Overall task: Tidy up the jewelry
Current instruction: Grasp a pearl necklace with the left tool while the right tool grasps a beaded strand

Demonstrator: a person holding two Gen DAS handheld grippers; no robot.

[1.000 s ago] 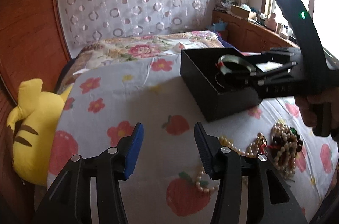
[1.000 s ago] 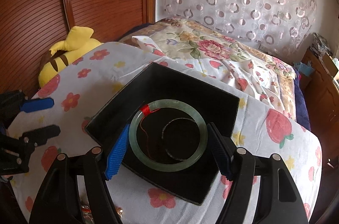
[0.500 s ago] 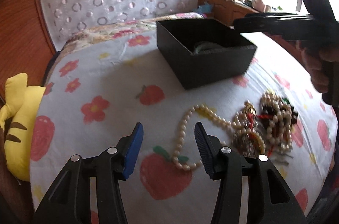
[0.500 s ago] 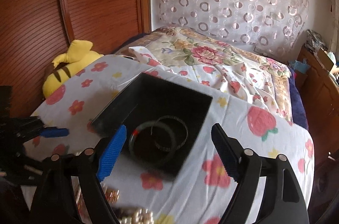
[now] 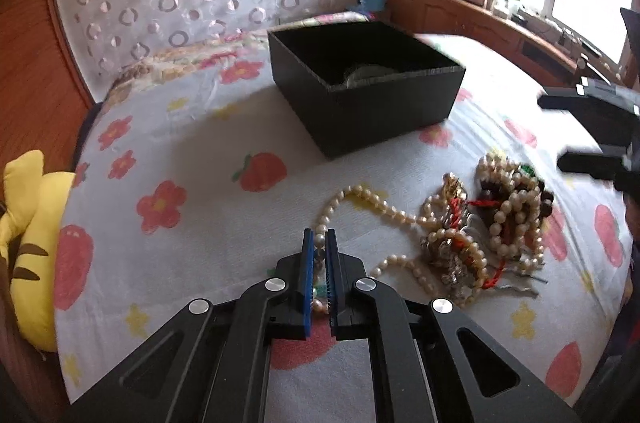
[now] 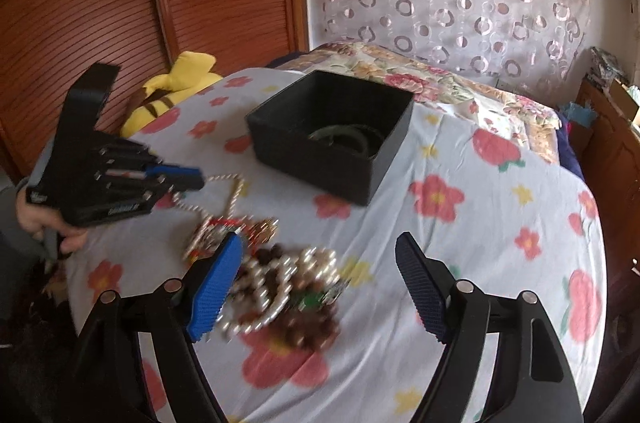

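Left gripper (image 5: 320, 243) had its two blue-padded jaws pressed nearly together on a pearl necklace (image 5: 362, 201), with beads showing in the narrow slot between the pads. From that pinch the strand ran forward over the flower-and-strawberry bedsheet (image 5: 192, 127), bent, and trailed right into a tangled heap of jewelry (image 5: 488, 227): pearl loops, dark brown beads, red cord and some gold-coloured pieces. Right gripper (image 6: 320, 283) hung above that same heap (image 6: 280, 287) with its jaws spread wide and nothing between them; the heap looked blurred in its view. From the right wrist camera the left gripper (image 6: 188, 179) was seen side-on, low over the sheet at the necklace's (image 6: 232, 191) looped end, a hand (image 6: 44, 223) wrapped around its grip. Beyond the heap stood an open black box (image 5: 372, 103), apart from the loose jewelry, with a pale green bangle (image 6: 332, 137) and a thin dark ring lying inside it. A yellow plush toy (image 5: 28, 235) lay at the bed's edge against the wooden panelling (image 6: 120, 3).
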